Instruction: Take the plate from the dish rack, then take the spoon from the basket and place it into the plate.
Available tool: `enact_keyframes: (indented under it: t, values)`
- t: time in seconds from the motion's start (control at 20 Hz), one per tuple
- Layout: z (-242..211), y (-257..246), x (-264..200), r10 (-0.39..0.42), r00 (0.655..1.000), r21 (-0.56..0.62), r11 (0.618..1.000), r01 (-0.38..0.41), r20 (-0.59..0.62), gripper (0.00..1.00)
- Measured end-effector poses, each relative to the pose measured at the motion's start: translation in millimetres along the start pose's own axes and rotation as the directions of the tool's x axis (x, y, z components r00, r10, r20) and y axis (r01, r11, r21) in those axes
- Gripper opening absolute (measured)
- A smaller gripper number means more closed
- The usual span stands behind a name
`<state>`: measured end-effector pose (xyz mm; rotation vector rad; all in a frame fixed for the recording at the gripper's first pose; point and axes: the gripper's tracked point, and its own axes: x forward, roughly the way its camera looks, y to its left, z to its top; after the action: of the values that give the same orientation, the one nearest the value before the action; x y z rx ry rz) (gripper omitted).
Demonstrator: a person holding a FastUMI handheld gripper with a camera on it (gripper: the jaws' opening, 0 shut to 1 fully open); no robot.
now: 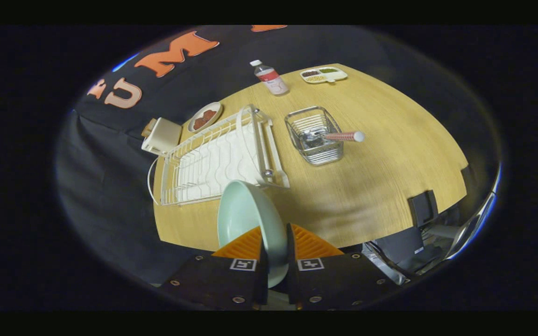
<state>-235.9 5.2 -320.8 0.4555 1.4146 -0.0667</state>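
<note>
Gripper view, items on one wooden table (pixel 381 154):
- One pale green plate (pixel 245 219), lower centre, clamped edge-on between both fingers of the gripper (pixel 276 240), tilted above the table.
- One white dish rack (pixel 213 158), centre left, empty.
- One wire basket (pixel 315 135), centre, holding one spoon (pixel 343 136).
- One bottle (pixel 270 77), label unreadable.
- One divided tray (pixel 323 74).
- One dish of food (pixel 205 116).
- One toaster (pixel 161 135).

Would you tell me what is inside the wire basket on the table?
In the wire basket lies the spoon, its handle sticking out over the rim. The spoon's bowl end sits behind the wires, blurred among dark shapes I cannot identify.
</note>
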Motion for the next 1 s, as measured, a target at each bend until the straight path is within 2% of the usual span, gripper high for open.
enact_keyframes:
  t: [0.2,0.35,0.5,0.7,0.8,0.9,1.0]
  values:
    - [-18.1,-7.9,33.8,0.058,0.998,0.06,0.997,-0.057,-0.017,0.18]
    - [-23.3,-12.2,62.0,0.075,0.997,0.06,0.995,-0.074,-0.01,0.18]
    - [-22.9,-5.7,79.3,0.148,0.989,0.096,0.984,-0.148,0.014,0.17]
    - [-23.7,-1.8,97.9,0.198,0.98,0.175,0.964,-0.198,0.021,0.18]
    - [-27.4,-9.9,107.1,0.163,0.986,0.155,0.974,-0.164,0.015,0.18]
    - [-24.4,-11.0,108.7,0.162,0.986,0.121,0.979,-0.164,0.027,0.29]
    - [-18.1,-15.6,108.1,0.13,0.99,0.061,0.989,-0.133,0.05,0.31]
